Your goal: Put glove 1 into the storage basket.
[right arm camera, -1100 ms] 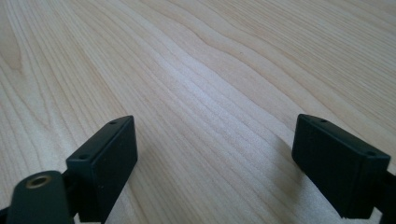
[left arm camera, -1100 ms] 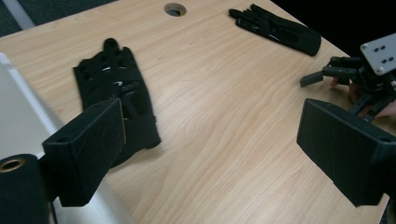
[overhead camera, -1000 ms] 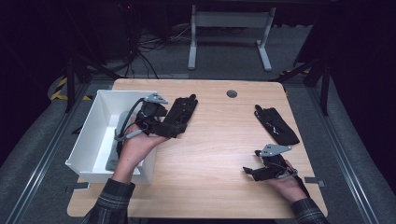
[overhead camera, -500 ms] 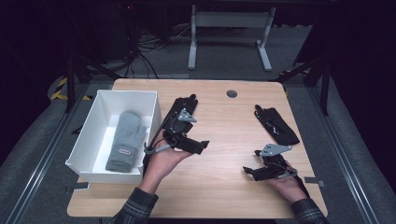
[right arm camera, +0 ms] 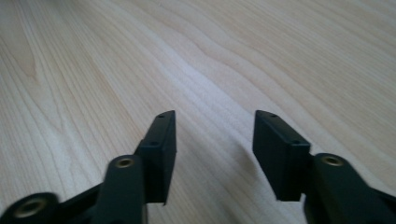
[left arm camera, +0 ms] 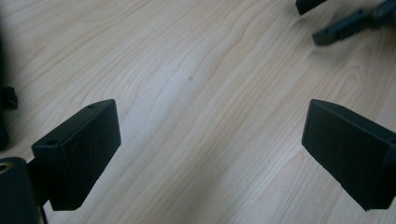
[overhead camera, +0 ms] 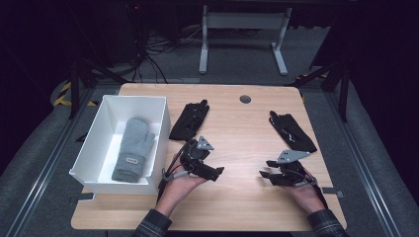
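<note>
A grey mitten (overhead camera: 132, 148) lies flat inside the white bin (overhead camera: 94, 131) at the table's left. One black glove (overhead camera: 189, 120) rests on the wood just right of the bin, and a second black glove (overhead camera: 291, 131) lies at the right side. My left gripper (overhead camera: 213, 167) hovers low over the table's middle, jaws pointing right; in the left gripper view it (left arm camera: 210, 149) stands wide open over bare wood. My right gripper (overhead camera: 265, 169) faces it from the right, and in its own view it (right arm camera: 215, 144) is open with nothing held.
The wooden table (overhead camera: 237, 207) has a round cable hole (overhead camera: 245, 99) near its far edge. The right gripper's jaw tips (left arm camera: 345, 23) show at the top right of the left gripper view. A desk frame (overhead camera: 242, 37) stands on the floor beyond.
My left gripper has come away from the bin, moving right and nearer to the table's middle, leaving the grey mitten lying in the bin. The right gripper has stayed put.
</note>
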The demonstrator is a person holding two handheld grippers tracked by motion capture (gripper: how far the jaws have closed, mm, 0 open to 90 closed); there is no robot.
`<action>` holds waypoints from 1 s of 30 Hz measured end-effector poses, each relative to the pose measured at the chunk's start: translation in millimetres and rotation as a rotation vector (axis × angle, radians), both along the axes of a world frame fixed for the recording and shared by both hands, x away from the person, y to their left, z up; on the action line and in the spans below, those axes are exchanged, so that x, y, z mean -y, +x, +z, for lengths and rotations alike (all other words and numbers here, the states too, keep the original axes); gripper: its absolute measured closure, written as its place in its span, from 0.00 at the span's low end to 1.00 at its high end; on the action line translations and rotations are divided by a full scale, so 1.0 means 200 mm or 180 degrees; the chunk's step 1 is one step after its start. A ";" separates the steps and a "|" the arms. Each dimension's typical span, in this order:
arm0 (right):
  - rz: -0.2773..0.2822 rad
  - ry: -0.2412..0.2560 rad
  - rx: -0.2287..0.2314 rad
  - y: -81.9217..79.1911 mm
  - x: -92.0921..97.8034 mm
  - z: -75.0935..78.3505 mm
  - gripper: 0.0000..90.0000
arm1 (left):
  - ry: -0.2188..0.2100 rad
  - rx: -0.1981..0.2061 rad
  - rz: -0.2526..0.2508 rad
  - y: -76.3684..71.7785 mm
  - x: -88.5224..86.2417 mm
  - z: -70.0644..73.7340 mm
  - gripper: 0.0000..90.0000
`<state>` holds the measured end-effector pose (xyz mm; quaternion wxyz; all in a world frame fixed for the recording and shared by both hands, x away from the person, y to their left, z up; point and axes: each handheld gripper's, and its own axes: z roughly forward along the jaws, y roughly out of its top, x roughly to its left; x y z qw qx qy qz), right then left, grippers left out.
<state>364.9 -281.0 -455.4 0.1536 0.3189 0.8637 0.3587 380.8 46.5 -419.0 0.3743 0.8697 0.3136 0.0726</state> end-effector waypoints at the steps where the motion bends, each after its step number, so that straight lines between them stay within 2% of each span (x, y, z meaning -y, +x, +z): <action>1: -0.0001 -0.0012 -0.0012 0.01 0.00 0.02 0.65 | -0.0013 0.0020 0.0002 -0.01 -0.01 -0.01 0.05; 4: 0.0025 0.0042 -0.0081 0.06 0.01 0.07 0.75 | -0.0023 0.0052 0.0015 -0.02 -0.03 -0.06 0.05; 8: 0.0051 0.0041 -0.0068 0.12 0.02 0.13 0.90 | 0.0048 0.0088 0.0036 -0.04 -0.05 -0.11 0.04; 10: 0.0049 0.0064 -0.0084 0.15 0.04 0.15 0.99 | 0.0167 0.0036 0.0040 -0.05 -0.05 -0.15 0.03; 13: 0.0039 0.0056 -0.0082 0.21 0.06 0.18 1.00 | 0.0266 0.0027 0.0045 -0.06 -0.06 -0.18 0.01; 16: -0.0010 0.0041 -0.0049 0.25 0.09 0.20 1.00 | 0.0369 0.0074 0.0035 -0.07 -0.07 -0.20 0.00; 17: -0.0038 0.0054 -0.0049 0.26 0.11 0.20 1.00 | 0.0370 0.0062 0.0058 -0.07 -0.08 -0.21 0.00; 19: -0.0117 -0.0031 -0.0015 0.29 0.14 0.21 1.00 | 0.0352 0.0048 0.0066 -0.07 -0.10 -0.22 0.00; 22: -0.0243 -0.0030 0.0009 0.34 0.20 0.22 1.00 | 0.0364 0.0064 0.0086 -0.08 -0.12 -0.24 0.00; 25: -0.0429 -0.0076 -0.0018 0.40 0.27 0.20 1.00 | 0.0447 0.0083 0.0042 -0.10 -0.11 -0.26 0.00; 26: -0.0429 -0.0076 -0.0018 0.40 0.27 0.20 1.00 | 0.0447 0.0083 0.0042 -0.10 -0.11 -0.26 0.00; 27: -0.0495 -0.0052 -0.0016 0.41 0.29 0.19 1.00 | 0.0400 0.0035 0.0035 -0.10 -0.11 -0.26 0.00; 30: -0.0652 -0.0011 -0.0040 0.45 0.36 0.17 1.00 | 0.0366 0.0063 0.0037 -0.11 -0.11 -0.27 0.00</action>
